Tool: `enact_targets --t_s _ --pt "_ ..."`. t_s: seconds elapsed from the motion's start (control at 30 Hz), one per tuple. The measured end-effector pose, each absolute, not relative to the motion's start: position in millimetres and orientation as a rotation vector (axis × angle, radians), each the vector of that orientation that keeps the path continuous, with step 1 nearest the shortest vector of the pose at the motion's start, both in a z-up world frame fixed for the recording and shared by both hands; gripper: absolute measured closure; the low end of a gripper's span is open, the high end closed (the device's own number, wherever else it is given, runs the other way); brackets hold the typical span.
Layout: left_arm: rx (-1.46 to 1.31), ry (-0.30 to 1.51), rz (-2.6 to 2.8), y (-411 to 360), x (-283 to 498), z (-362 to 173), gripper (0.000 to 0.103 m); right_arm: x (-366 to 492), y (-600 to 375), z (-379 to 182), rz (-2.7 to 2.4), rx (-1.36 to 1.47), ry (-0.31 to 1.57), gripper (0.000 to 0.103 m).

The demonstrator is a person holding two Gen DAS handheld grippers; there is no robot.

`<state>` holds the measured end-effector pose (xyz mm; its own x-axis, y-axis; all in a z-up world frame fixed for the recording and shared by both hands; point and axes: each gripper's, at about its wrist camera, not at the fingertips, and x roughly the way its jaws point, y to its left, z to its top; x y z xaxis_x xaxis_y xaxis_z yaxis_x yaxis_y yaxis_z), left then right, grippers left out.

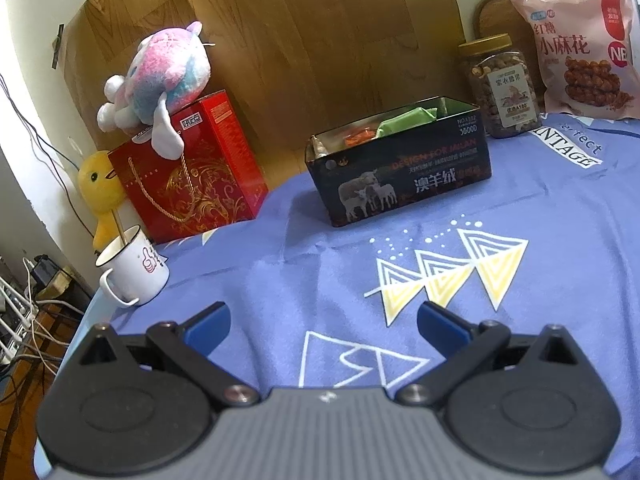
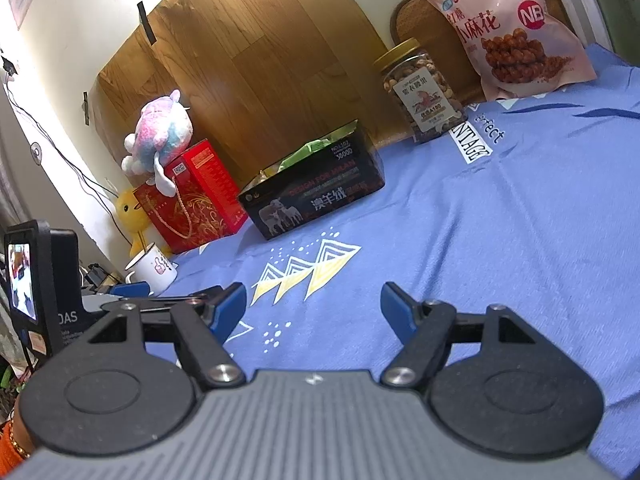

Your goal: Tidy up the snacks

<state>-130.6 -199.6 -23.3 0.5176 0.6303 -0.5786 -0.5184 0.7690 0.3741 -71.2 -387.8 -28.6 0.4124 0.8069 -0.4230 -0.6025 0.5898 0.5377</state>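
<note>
Both grippers, left gripper [image 1: 322, 320] and right gripper [image 2: 312, 306], gape empty; pink bag [image 1: 576, 52] behind tin [image 1: 400, 172]: light, crinkly, pinch top seam

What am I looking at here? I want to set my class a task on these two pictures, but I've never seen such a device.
Each picture comes from a camera on a hand-held two-finger gripper, looking along its blue-tipped fingers. One shows the left gripper, the other the right gripper; both are open and hold nothing. Ahead, on a blue printed cloth, stands an open black tin with wrapped snacks inside. Behind it are a jar of nuts and a pink snack bag. To the left stand a white mug and a red gift box with a plush toy on top.
</note>
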Motion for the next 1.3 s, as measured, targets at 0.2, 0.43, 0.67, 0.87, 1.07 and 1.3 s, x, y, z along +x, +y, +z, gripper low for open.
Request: enact_targets --t_s 0.2,0.43,0.67,0.87,1.07,1.3 --pt "0.107 0.788 0.661 -195 -131 -25 0.000 -70 -388 -30 0.908 0.328 0.715 0.027" --pt "0.024 0.826 0.619 -189 -132 -31 0.000 -70 -388 -31 0.909 0.328 0.717 0.027" --pt "0.022 0.817 0.616 -191 -133 -31 0.000 -71 -386 -31 0.912 0.325 0.720 0.027" --pt "0.012 0.835 0.607 -188 -132 -32 0.000 -70 -386 -31 0.912 0.326 0.720 0.027" --pt "0.017 0.835 0.615 -189 -133 -33 0.000 -71 -384 -31 0.914 0.324 0.719 0.027" --pt "0.028 0.839 0.623 -190 -134 -33 0.000 -71 -383 -31 0.914 0.321 0.716 0.027"
